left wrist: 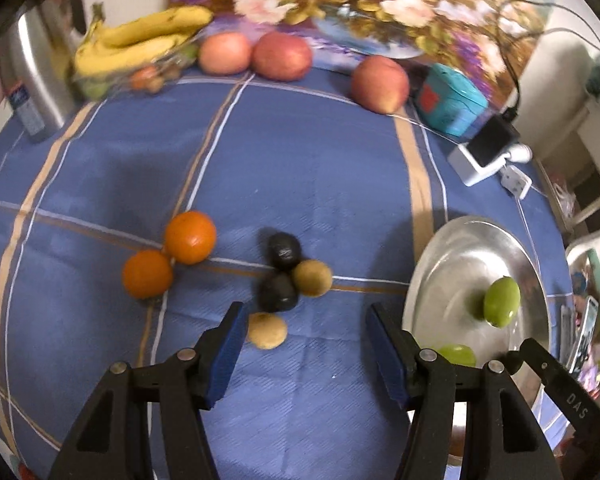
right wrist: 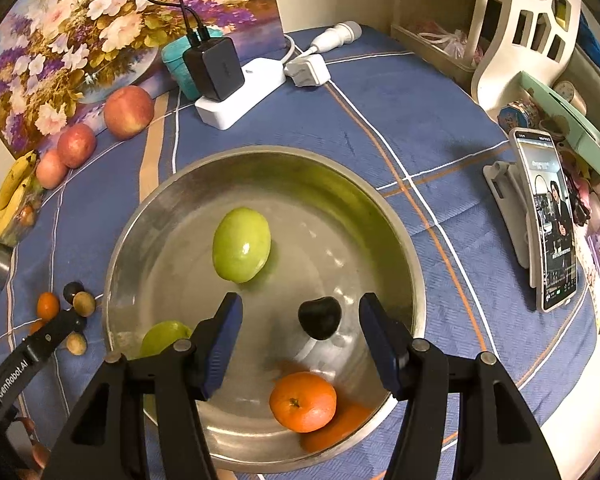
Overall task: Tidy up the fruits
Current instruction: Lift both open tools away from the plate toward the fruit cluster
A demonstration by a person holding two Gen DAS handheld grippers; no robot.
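Note:
My left gripper (left wrist: pixel 306 312) hangs open over the blue cloth with nothing between its pads. Just ahead of it lie two dark fruits (left wrist: pixel 278 292), two tan fruits (left wrist: pixel 267 330) and two oranges (left wrist: pixel 190 237). My right gripper (right wrist: pixel 301 304) is open above the steel bowl (right wrist: pixel 260 152). A dark fruit (right wrist: pixel 320 317) rests on the bowl floor between the fingers, clear of both pads. The bowl also holds two green fruits (right wrist: pixel 242 244) and an orange (right wrist: pixel 302 402). Three apples (left wrist: pixel 282 56) and bananas (left wrist: pixel 140 40) sit at the back.
A floral picture leans at the back, with a teal box (left wrist: pixel 450 100) and a power strip with a charger (right wrist: pixel 220 80) in front of it. A steel kettle (left wrist: pixel 32 68) stands far left. A phone on a stand (right wrist: pixel 548 220) is right of the bowl.

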